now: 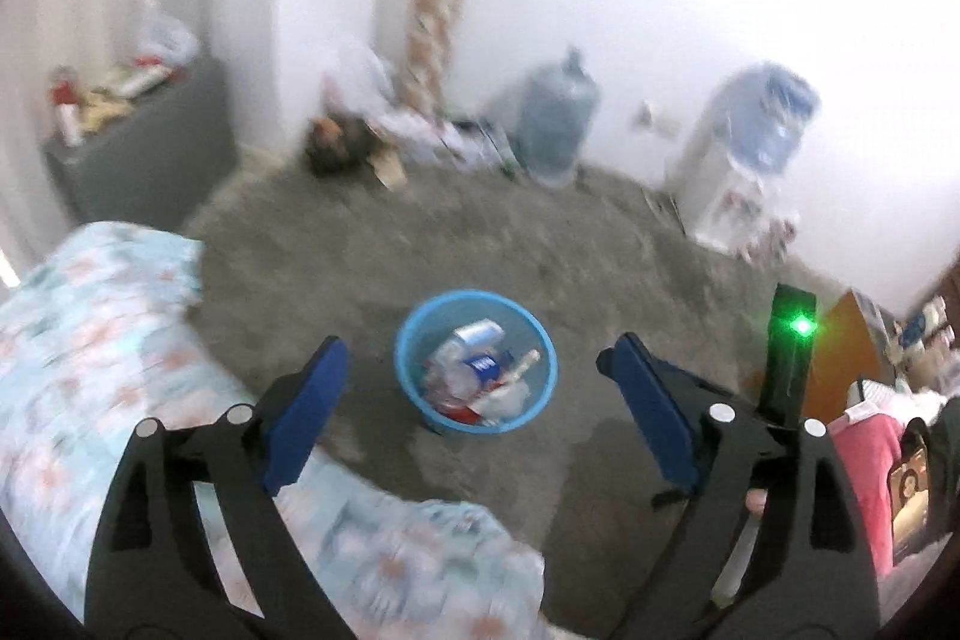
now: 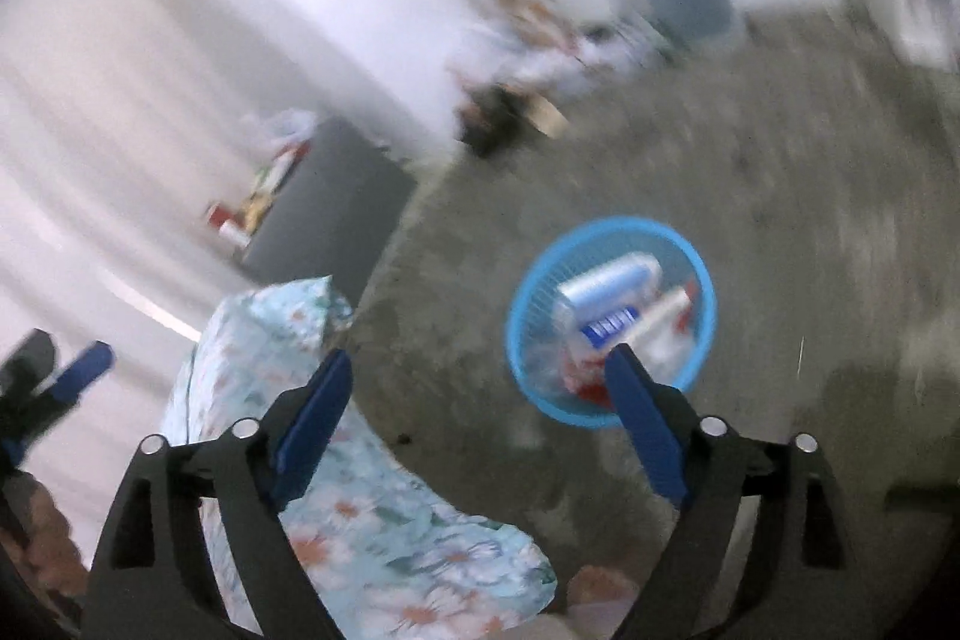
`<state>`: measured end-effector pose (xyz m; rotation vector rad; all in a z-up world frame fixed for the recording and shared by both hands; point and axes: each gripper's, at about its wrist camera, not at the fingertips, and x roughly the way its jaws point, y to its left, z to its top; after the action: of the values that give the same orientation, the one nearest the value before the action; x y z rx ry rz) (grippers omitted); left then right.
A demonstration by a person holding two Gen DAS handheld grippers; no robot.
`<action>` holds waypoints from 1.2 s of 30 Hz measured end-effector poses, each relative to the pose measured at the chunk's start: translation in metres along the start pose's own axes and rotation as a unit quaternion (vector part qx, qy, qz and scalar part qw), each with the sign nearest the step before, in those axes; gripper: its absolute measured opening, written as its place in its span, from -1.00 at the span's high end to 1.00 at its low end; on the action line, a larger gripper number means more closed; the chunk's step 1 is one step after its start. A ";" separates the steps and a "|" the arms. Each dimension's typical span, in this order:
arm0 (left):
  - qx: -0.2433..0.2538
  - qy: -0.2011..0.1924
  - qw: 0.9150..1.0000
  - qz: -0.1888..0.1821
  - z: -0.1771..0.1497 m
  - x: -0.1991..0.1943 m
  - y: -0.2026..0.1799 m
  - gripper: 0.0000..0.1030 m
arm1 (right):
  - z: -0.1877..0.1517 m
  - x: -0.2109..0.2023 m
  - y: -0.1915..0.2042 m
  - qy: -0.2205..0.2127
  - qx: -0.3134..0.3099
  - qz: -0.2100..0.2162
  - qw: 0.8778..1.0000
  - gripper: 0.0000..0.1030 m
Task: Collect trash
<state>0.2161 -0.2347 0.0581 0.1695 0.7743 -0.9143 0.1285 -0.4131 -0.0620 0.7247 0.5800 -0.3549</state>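
My left gripper point(image 1: 474, 358) hung with its blue-padded jaws spread wide and nothing between them, and straight ahead, framed in that gap, the blue basket point(image 1: 414, 322) stood upright on the grey floor point(image 1: 372, 256). It held the trash point(image 1: 480, 370): crumpled clear plastic, a blue-and-white wrapper, something red at the bottom, though the blur kept me from telling each piece. My right gripper point(image 2: 480, 358) was likewise parted and held nothing; from its camera the basket point(image 2: 522, 292) lay ahead and to the right, its near rim partly behind my right-hand finger point(image 2: 642, 430), and the trash point(image 2: 612, 304) showed inside as a pale bottle-like shape over a blue label. The floral bedding point(image 1: 102, 328) filled the lower left, near the basket but apart from it. Against the far wall stood a large water jug point(image 1: 555, 118) and a water dispenser point(image 1: 744, 160), well away from both grippers.
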 end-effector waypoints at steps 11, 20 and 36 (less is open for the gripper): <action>-0.130 -0.119 0.962 0.209 -0.095 -0.176 0.035 -0.83 | -0.042 -0.083 0.157 -0.066 -0.223 0.046 0.972 -0.87; -0.188 -0.100 0.916 0.340 -0.150 -0.196 0.042 -0.83 | -0.092 -0.121 0.218 -0.067 -0.323 0.026 0.944 -0.87; -0.252 0.015 0.905 0.341 -0.212 -0.152 0.024 -0.83 | -0.120 -0.115 0.181 0.030 -0.358 -0.094 0.929 -0.87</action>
<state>0.0667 -0.0270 0.0015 -0.0087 0.8742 -0.0317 0.0829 -0.1893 0.0285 -0.0257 0.7780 -0.2687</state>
